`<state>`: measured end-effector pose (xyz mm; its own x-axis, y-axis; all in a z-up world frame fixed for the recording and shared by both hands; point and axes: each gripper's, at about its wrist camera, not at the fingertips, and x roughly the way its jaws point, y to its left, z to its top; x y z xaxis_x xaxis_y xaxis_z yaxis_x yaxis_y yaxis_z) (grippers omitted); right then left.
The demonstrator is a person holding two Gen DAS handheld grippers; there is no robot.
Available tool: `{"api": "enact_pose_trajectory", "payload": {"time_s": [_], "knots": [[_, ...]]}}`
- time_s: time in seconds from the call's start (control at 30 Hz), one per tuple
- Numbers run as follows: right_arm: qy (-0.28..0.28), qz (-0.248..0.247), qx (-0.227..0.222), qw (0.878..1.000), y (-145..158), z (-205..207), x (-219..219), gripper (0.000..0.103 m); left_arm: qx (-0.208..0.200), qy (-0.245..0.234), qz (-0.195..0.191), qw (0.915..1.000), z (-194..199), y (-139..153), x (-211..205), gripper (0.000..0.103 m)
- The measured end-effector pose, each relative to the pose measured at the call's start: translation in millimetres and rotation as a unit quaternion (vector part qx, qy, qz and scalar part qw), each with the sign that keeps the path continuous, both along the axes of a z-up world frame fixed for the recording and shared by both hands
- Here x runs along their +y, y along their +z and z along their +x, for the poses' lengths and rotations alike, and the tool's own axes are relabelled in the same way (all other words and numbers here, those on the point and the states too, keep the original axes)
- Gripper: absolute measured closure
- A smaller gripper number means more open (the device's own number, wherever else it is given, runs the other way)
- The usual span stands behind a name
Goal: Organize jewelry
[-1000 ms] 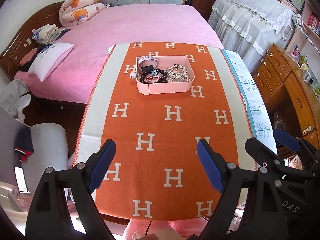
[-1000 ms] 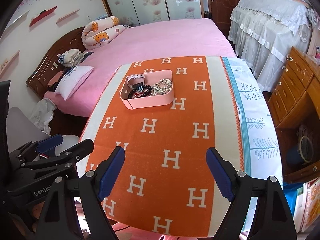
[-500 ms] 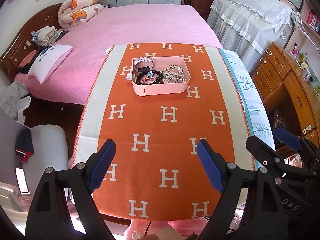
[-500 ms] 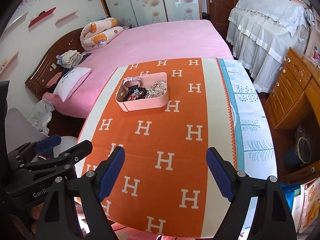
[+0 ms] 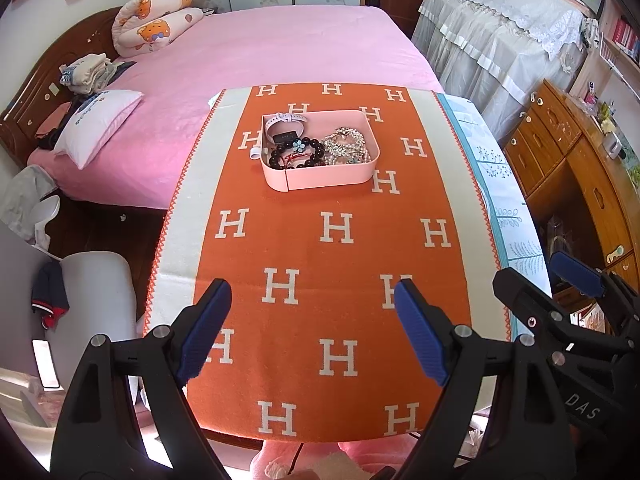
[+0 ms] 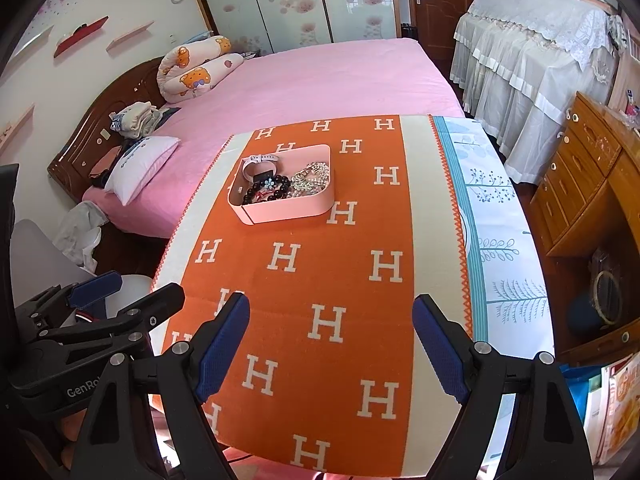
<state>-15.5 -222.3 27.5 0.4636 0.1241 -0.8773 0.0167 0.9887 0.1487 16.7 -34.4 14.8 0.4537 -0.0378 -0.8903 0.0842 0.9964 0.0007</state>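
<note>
**A:** Anything changed over the last second?

**B:** Barely. Drifted a touch in both views, nothing more. Shows the same pink tray toward the far end of the bench, on an orange cloth patterned with white H letters. Holds the jewelry just as a second ago: a white watch at the tray's far left corner, a dark bead bracelet at its near left, and a silvery tangle of chains on its right side.

**A:** Meaning what for the organizing?

**B:** Hard to say. Leaves every visible piece inside the tray and none on the cloth around it. Fits a tidy-up already gathered in. Fits equally a heap waiting to be sorted out. Cannot settle which.

**A:** And the tools?

**B:** Left tool: spread wide, pinching nothing, hovering over the cloth well short of the tray and pointing toward it. Right tool: likewise spread wide and empty, well short of the tray, aimed slightly to the tray's right. Held side by side, apart from each other, touching neither tray nor jewelry. No hands visible behind them.
</note>
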Motion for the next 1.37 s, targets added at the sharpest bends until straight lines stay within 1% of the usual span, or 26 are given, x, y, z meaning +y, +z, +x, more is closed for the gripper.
{"api": "enact_pose_trajectory", "payload": {"time_s": [0.6,0.93,1.1,1.37], "knots": [[0.0,0.0,0.002,1.0,-1.8,2.4,-3.6,0.018,0.001,0.001,0.0,1.0,0.8,0.6,-2.2,0.021],[-0.004,0.0,0.005,1.0,-3.4,0.4,-7.2,0.018,0.008,-0.007,-0.001,0.9999,7.2,-9.3,-1.6,0.021],[-0.013,0.0,0.01,1.0,-7.7,0.6,-9.5,0.018,0.012,-0.016,-0.002,0.9998,13.9,-15.5,-1.5,0.021],[-0.034,0.002,0.022,0.999,-17.2,12.3,-8.9,0.018,0.019,-0.037,-0.002,0.9991,30.5,-21.8,-1.3,0.021]]}}
